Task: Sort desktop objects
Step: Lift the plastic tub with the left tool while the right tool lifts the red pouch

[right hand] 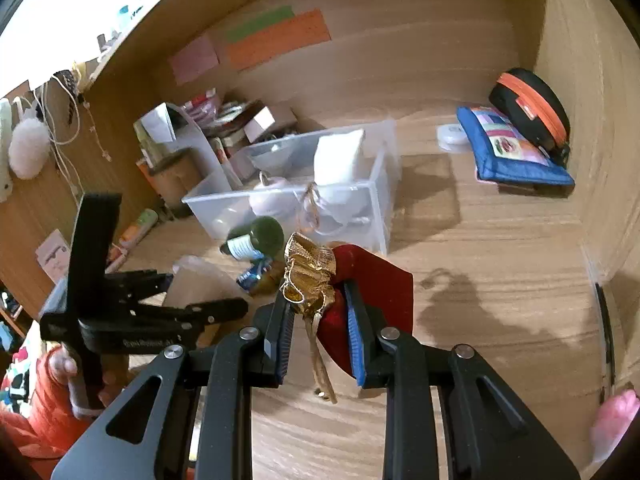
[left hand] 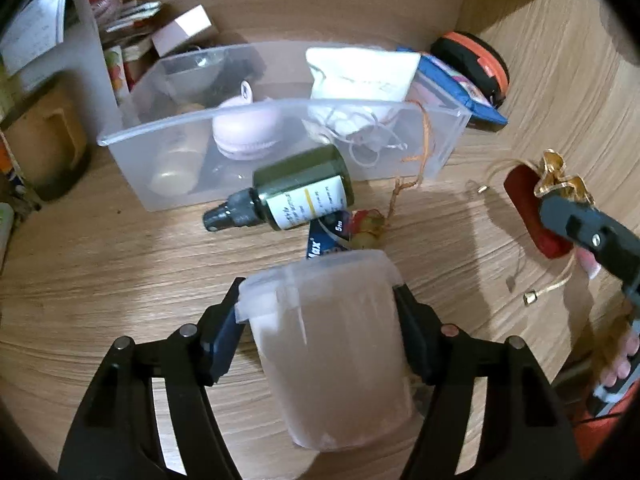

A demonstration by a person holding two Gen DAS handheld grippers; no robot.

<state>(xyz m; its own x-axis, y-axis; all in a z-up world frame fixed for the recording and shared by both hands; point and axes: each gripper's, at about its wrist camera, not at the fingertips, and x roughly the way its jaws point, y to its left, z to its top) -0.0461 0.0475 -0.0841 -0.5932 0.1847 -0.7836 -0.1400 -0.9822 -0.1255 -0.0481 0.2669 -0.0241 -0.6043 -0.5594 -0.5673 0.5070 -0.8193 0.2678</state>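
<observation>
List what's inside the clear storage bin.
In the clear bin: a pink macaron-shaped case, a white pouch, tangled white cord and a pale round container. The rear is frosted and blurred, unreadable.

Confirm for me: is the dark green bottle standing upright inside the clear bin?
No. The dark green bottle lies on its side on the wooden desk, in front of the clear bin.
</observation>
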